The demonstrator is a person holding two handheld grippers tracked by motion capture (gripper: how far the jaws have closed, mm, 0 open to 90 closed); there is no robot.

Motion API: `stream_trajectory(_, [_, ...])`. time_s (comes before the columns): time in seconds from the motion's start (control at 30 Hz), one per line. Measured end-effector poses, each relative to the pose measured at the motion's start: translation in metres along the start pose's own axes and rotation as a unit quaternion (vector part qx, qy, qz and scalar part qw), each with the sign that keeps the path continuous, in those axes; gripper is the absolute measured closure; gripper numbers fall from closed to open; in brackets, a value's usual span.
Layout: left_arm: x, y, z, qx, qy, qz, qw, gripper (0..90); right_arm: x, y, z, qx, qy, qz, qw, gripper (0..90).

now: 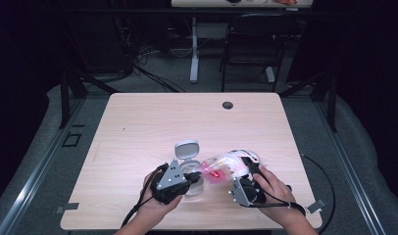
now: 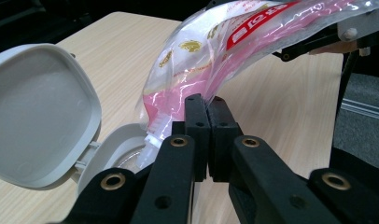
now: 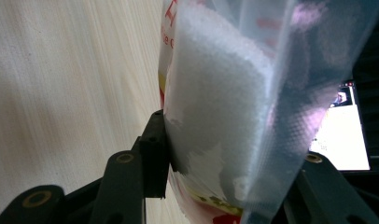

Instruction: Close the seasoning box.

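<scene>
Near the front edge of a pale wooden table [image 1: 138, 122], a person is working with a gripper in each hand. From the high view, the left gripper [image 1: 193, 177] is sitting at the lower middle of the table and the right gripper [image 1: 252, 164] is just to its right, with a clear plastic bag [image 1: 226, 166] stretching between them.

The bag is printed in pink and red and is holding white grains. The right gripper is clamping its thick, filled end: in the right gripper view, the bag [image 3: 225, 107] is bulging between two jaws that are standing wide apart and pressing on either side of it. The bag is arching up from there and drooping down toward the left gripper.

In the left gripper view, the left gripper [image 2: 208, 105] is showing its jaws brought fully together, the two black pads meeting face to face right at the bag's [image 2: 215, 51] lower corner. Whether they are pinching any plastic cannot be told.

Beside that corner, a small clear container [image 2: 127, 156] is standing with its grey hinged lid [image 2: 38, 112] flipped open and leaning away to the left. From above, the lid [image 1: 186, 148] is lying just beyond the left gripper.

Both hands are working close to the near edge, while the far half of the table is lying open, with a small round hole [image 1: 228, 105] near the back edge.
</scene>
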State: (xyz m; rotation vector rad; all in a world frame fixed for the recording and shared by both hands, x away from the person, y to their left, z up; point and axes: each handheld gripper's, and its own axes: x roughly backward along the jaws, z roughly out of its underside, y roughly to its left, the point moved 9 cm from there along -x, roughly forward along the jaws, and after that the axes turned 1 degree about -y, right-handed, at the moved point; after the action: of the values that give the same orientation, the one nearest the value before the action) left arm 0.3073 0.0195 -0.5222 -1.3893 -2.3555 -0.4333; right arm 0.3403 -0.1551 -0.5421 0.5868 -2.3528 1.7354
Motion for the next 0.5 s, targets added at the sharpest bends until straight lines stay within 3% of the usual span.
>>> stream_trajectory(0.23, [0.0008, -0.0006, 0.0013, -0.002, 0.000, 0.000, 1.0000, 90.0, 0.0029, -0.0026, -0.0004, 0.015, 0.007, 0.006, 0.9998, 54.7])
stream_trajectory(0.5, [0.0011, -0.0020, 0.0033, -0.006, 0.000, 0.000, 1.0000, 90.0, 0.0030, -0.0030, -0.0024, 0.022, -0.006, 0.012, 0.9997, 54.9])
